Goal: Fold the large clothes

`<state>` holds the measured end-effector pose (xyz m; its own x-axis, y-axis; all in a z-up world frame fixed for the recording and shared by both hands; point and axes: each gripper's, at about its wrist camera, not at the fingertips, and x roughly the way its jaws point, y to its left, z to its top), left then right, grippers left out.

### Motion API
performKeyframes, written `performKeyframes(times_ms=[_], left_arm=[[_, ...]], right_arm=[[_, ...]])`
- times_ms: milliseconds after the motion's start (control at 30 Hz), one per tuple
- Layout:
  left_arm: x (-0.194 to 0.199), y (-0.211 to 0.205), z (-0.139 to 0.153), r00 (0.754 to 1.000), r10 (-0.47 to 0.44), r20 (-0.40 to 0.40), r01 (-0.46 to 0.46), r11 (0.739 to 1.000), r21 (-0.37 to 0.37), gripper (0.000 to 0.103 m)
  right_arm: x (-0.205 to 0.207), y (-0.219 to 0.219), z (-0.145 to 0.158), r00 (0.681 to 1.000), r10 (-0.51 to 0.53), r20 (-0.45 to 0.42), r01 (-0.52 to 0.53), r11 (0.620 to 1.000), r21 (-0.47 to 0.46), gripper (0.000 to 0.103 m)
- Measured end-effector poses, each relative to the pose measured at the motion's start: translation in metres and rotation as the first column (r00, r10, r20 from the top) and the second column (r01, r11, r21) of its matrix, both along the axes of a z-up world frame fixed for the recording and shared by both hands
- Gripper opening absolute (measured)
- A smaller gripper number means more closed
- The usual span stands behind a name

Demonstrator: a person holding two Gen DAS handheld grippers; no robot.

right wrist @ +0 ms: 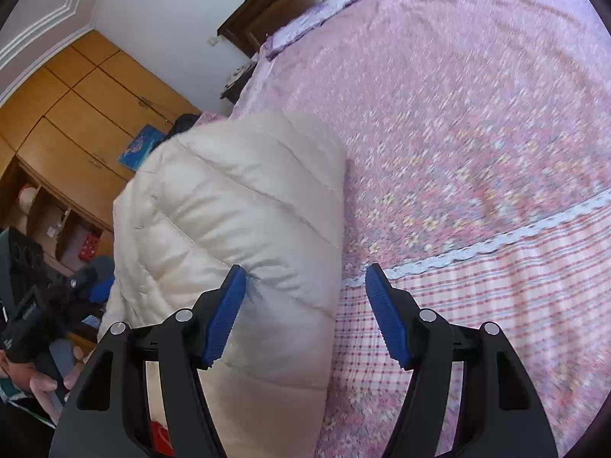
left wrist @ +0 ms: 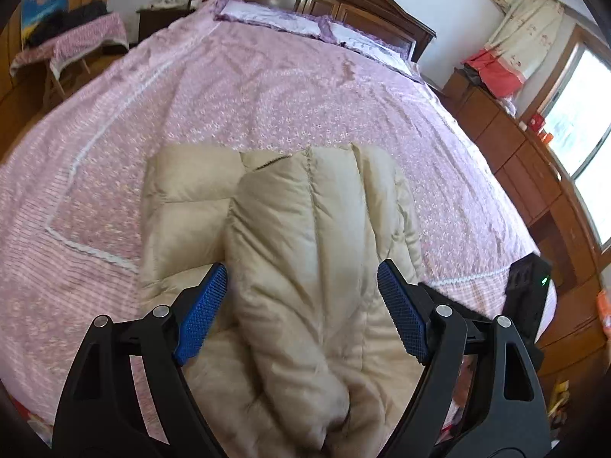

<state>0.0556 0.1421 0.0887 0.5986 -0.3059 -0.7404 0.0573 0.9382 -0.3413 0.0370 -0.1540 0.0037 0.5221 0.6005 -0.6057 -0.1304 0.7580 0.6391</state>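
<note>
I am looking down at a cream quilted puffer jacket (left wrist: 305, 252) lying on a bed with a pink floral cover (left wrist: 267, 95). In the left wrist view the jacket fills the lower centre of the frame, partly folded, with 1 padded panel doubled over another. My left gripper (left wrist: 301, 286) is spread wide with nothing held, its blue ribbed pads (left wrist: 200, 316) to either side of the raised fold. In the right wrist view the jacket (right wrist: 236, 236) bulges at centre left. My right gripper (right wrist: 303, 290) is also wide and empty, over the jacket's right edge where it meets the cover.

I judge the jacket light, soft and springy, with a slick shell, so folds may puff back open. I would pinch a stitched seam or the hem edge, where the padding is thinnest, rather than a fat panel.
</note>
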Motion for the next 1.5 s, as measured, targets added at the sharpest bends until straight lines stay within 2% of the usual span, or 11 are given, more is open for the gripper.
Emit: performKeyframes(times_ms=[33, 133, 233, 400, 567, 733, 833, 1200, 1300, 1367, 1500], left_arm=[[0.002, 0.0, -0.004, 1.0, 0.002, -0.003, -0.002, 1.0, -0.014, 0.045], [-0.001, 0.004, -0.008, 1.0, -0.008, 0.012, 0.008, 0.999, -0.035, 0.029], [-0.017, 0.013, 0.001, 0.998, -0.005, 0.058, 0.007, 1.0, -0.024, 0.026], [-0.036, 0.044, -0.002, 0.995, 0.081, 0.052, -0.079, 0.996, -0.043, 0.026], [-0.048, 0.074, -0.016, 0.986, 0.164, 0.04, -0.163, 0.986, -0.023, 0.036], [-0.058, 0.091, -0.025, 0.966, 0.252, 0.059, -0.255, 0.964, 0.069, 0.068], [-0.062, 0.103, -0.04, 0.958, 0.286, 0.032, -0.287, 0.955, 0.075, 0.074], [-0.061, 0.134, -0.089, 0.945, 0.322, -0.067, -0.324, 0.946, -0.023, 0.08], [-0.062, 0.136, -0.091, 0.941, 0.331, -0.075, -0.334, 0.942, -0.033, 0.081], [-0.066, 0.139, -0.092, 0.939, 0.336, -0.076, -0.339, 0.94, -0.036, 0.081], [-0.066, 0.139, -0.094, 0.937, 0.34, -0.085, -0.345, 0.937, -0.053, 0.082]], right_arm=[[0.002, 0.003, -0.003, 1.0, 0.006, -0.006, -0.006, 1.0, 0.012, 0.065], [0.007, 0.009, -0.008, 1.0, 0.027, -0.01, -0.026, 0.998, 0.05, 0.065], [0.008, 0.019, -0.005, 0.997, 0.074, 0.0, -0.074, 0.994, 0.084, 0.065], [0.006, 0.057, 0.017, 0.985, 0.153, 0.073, -0.151, 0.988, -0.032, 0.065], [-0.002, 0.096, 0.03, 0.966, 0.224, 0.129, -0.204, 0.967, -0.155, 0.065], [-0.007, 0.127, 0.035, 0.949, 0.277, 0.152, -0.235, 0.941, -0.245, 0.066], [-0.01, 0.136, 0.031, 0.941, 0.304, 0.152, -0.255, 0.927, -0.274, 0.066], [-0.011, 0.161, 0.028, 0.915, 0.371, 0.16, -0.299, 0.889, -0.347, 0.068], [-0.012, 0.15, 0.035, 0.919, 0.356, 0.171, -0.297, 0.909, -0.293, 0.07], [-0.01, 0.135, 0.04, 0.933, 0.321, 0.161, -0.277, 0.929, -0.247, 0.079], [-0.002, 0.108, 0.034, 0.957, 0.272, 0.101, -0.247, 0.947, -0.205, 0.085]])
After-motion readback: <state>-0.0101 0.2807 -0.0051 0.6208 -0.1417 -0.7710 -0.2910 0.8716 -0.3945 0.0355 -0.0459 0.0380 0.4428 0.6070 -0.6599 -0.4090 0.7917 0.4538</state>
